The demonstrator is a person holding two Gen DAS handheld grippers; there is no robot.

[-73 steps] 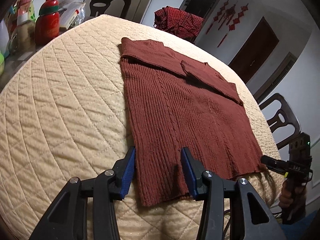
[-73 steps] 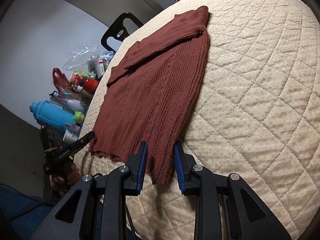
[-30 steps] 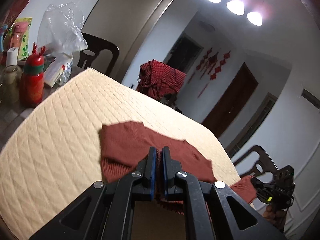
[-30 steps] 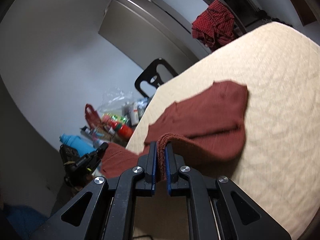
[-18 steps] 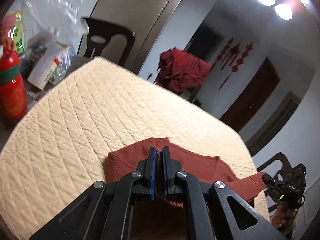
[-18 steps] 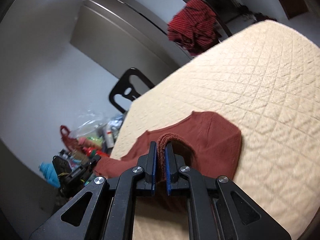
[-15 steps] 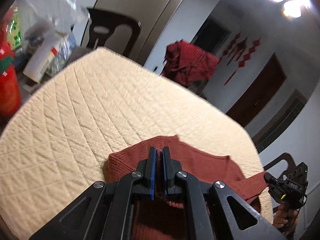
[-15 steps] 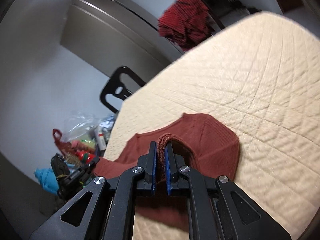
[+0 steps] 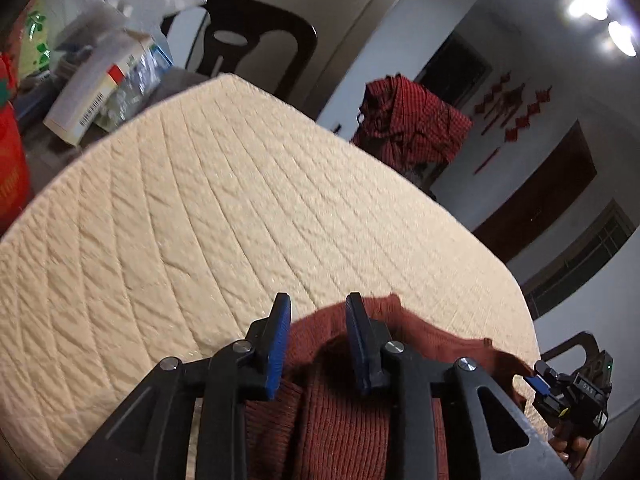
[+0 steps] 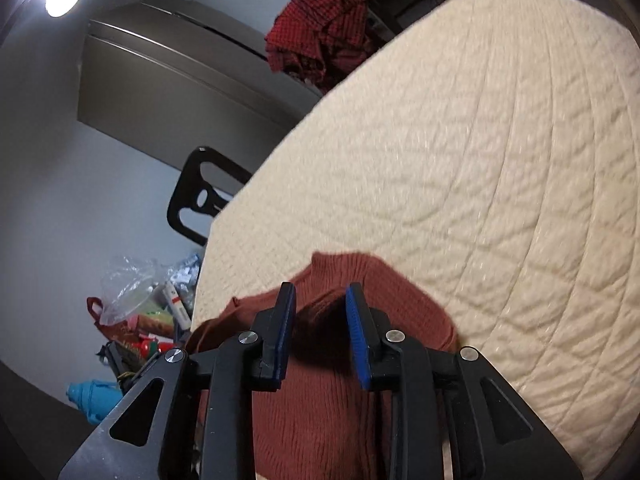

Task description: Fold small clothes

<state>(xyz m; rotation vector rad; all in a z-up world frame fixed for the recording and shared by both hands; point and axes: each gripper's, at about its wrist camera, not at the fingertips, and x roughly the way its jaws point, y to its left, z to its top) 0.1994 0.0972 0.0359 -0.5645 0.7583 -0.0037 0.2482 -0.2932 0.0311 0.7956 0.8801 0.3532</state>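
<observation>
The quilted cream table cover (image 9: 224, 216) spans both views, with a dark chair (image 9: 256, 46) and a red plaid garment (image 9: 412, 128) beyond its far edge. I find the rust knit sweater (image 9: 344, 412) lying at the near edge, under both tools. My left gripper (image 9: 318, 344) and right gripper (image 10: 320, 336) are opening, the knit between the pads but no longer pinched. I judge the bottom-to-top fold laid; squaring up remains. Its long axis now appears to run across, from one gripper to the other.
</observation>
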